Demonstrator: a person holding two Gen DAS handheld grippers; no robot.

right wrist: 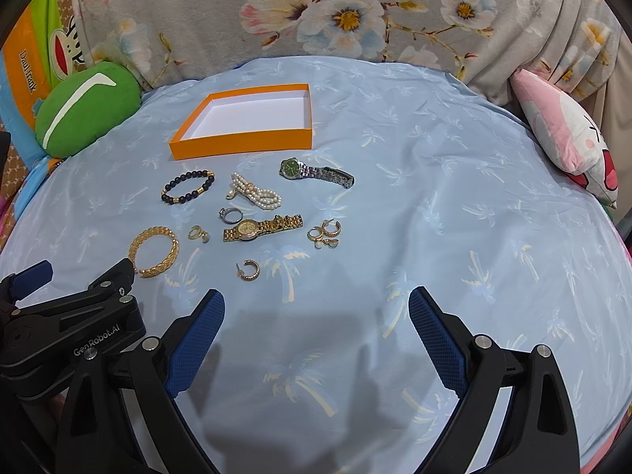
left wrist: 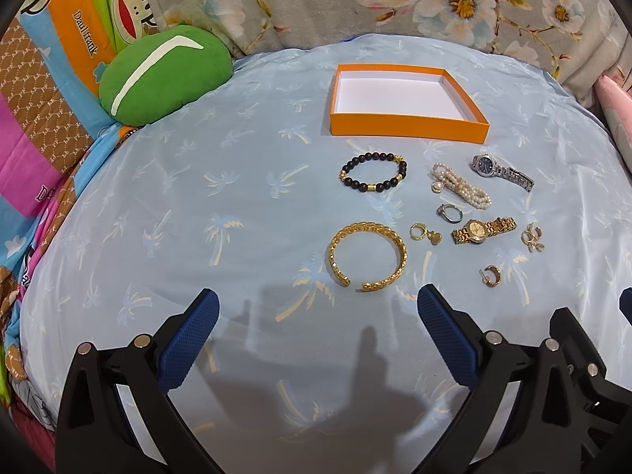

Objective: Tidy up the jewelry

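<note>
An empty orange box [left wrist: 407,128] [right wrist: 241,144] sits on the blue palm-print sheet. In front of it lie a black bead bracelet [left wrist: 373,172] [right wrist: 187,186], a pearl bracelet [left wrist: 462,183] [right wrist: 252,191], a silver watch [left wrist: 501,172] [right wrist: 316,172], a gold watch [left wrist: 484,229] [right wrist: 262,227], a silver ring [left wrist: 449,212] [right wrist: 229,214], a gold bangle [left wrist: 367,254] [right wrist: 154,252] and several gold earrings [left wrist: 491,275] [right wrist: 249,269]. My left gripper [left wrist: 318,308] is open just before the bangle. My right gripper [right wrist: 316,308] is open, near the hoop earring.
A green cushion [left wrist: 166,73] [right wrist: 87,108] lies at the left, a pink plush pillow [right wrist: 568,130] at the right. A floral blanket [right wrist: 355,12] runs along the back. The left gripper's body [right wrist: 71,316] shows at the lower left of the right wrist view.
</note>
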